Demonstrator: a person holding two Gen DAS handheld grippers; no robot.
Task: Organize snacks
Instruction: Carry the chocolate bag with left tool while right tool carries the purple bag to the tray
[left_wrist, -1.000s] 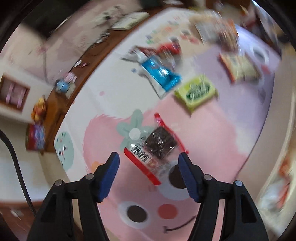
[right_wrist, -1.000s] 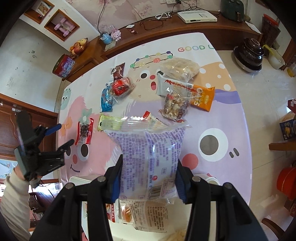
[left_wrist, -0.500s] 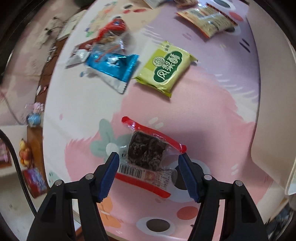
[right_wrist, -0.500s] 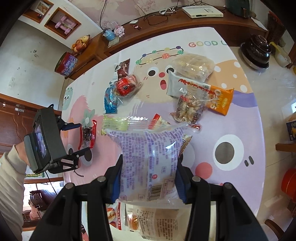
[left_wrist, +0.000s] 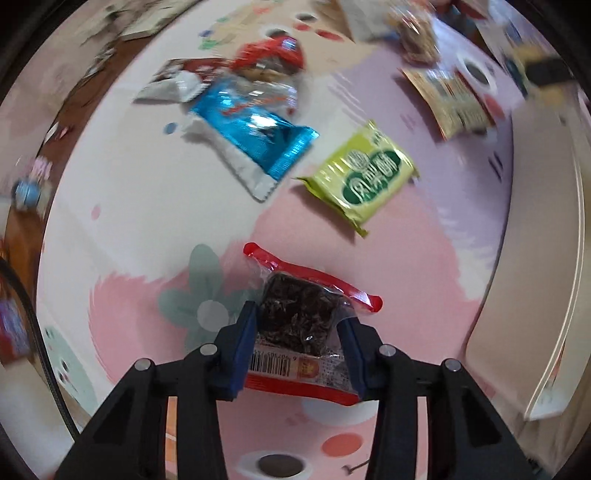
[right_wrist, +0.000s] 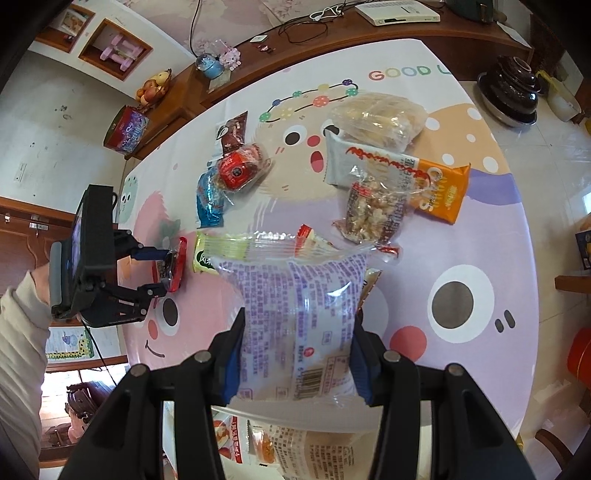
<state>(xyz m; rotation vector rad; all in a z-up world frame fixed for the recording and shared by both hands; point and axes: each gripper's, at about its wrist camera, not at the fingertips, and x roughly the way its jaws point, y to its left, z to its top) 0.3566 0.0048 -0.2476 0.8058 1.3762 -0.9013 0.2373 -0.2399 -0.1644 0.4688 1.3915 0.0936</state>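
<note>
Red-edged packet (left_wrist: 303, 325) with a dark square snack inside: lies flat on the pink part of the surface (left_wrist: 147, 206), at its near left. Long axis runs from the barcode end, nearest the left wrist camera, to the far red seal strip, which slants from left down to right. The left gripper (left_wrist: 299, 347) points straight down over it; its blue fingers (left_wrist: 243, 347) have just been closing and now press on both sides of the dark block, gripping the packet.

Purple-printed clear bag (right_wrist: 299, 321): held upright above the surface in the right gripper (right_wrist: 295, 365), fingers closed on its two sides, barcode end low, crimped seal at the far top. Long axis runs near to far.

Around the red-edged packet:
- green packet (left_wrist: 365, 173), far right of it, well apart, tilted.
- blue wrapper (left_wrist: 255, 136), far left, partly under a red wrapper (left_wrist: 273, 55).
- cream tray (left_wrist: 532, 280) along the right edge.

The path between these is bare surface.

Right wrist view, farther on: orange-and-white bag (right_wrist: 402, 173), a clear bag of pale puffs (right_wrist: 376, 118), a clear bag of nut clusters (right_wrist: 373, 210) lying on the orange one. A light sleeve (right_wrist: 18, 354) shows at left.
</note>
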